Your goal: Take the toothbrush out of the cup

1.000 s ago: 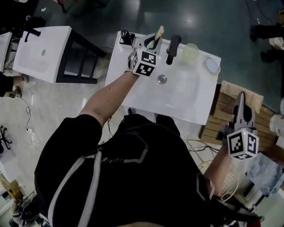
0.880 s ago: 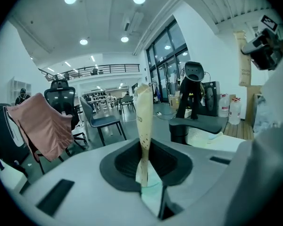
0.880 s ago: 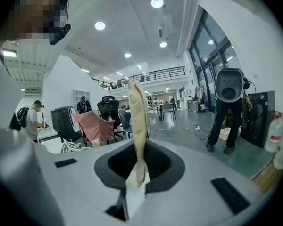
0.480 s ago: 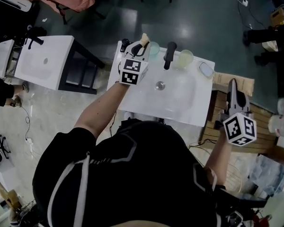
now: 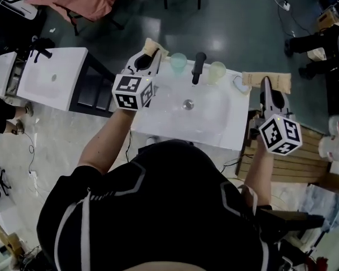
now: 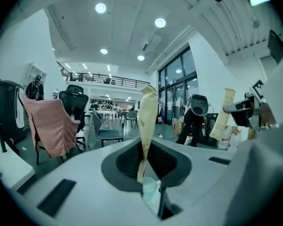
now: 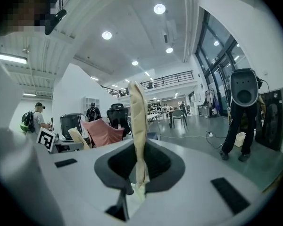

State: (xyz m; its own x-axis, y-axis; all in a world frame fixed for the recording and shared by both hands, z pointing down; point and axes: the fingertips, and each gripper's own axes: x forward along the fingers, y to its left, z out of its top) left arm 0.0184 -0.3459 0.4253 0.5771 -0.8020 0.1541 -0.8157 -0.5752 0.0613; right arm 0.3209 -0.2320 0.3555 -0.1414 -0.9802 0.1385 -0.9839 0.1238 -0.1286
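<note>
My left gripper [image 5: 151, 57] hangs above the sink's back left corner, its jaws closing on a beige paper-wrapped toothbrush [image 5: 152, 44]. The toothbrush is clear of the pale green cup [image 5: 178, 62] that stands left of the black faucet [image 5: 198, 67]. In the left gripper view the toothbrush [image 6: 147, 117] stands upright between the jaws of the gripper [image 6: 150, 182], a pale green end at its foot. My right gripper [image 5: 266, 87] is off the sink's right edge. In its own view the right gripper [image 7: 134, 185] is shut on a similar beige wrapped stick [image 7: 137, 121].
A white sink [image 5: 158, 114] holds a second pale cup [image 5: 217, 70] right of the faucet and a soap dish [image 5: 238, 84]. Another white sink [image 5: 51, 78] stands to the left. Wooden pallets and boxes [image 5: 305, 162] lie to the right.
The left gripper has risen and moved left from the cup, taking the toothbrush out of it. The right gripper has moved up beside the sink's right edge.
</note>
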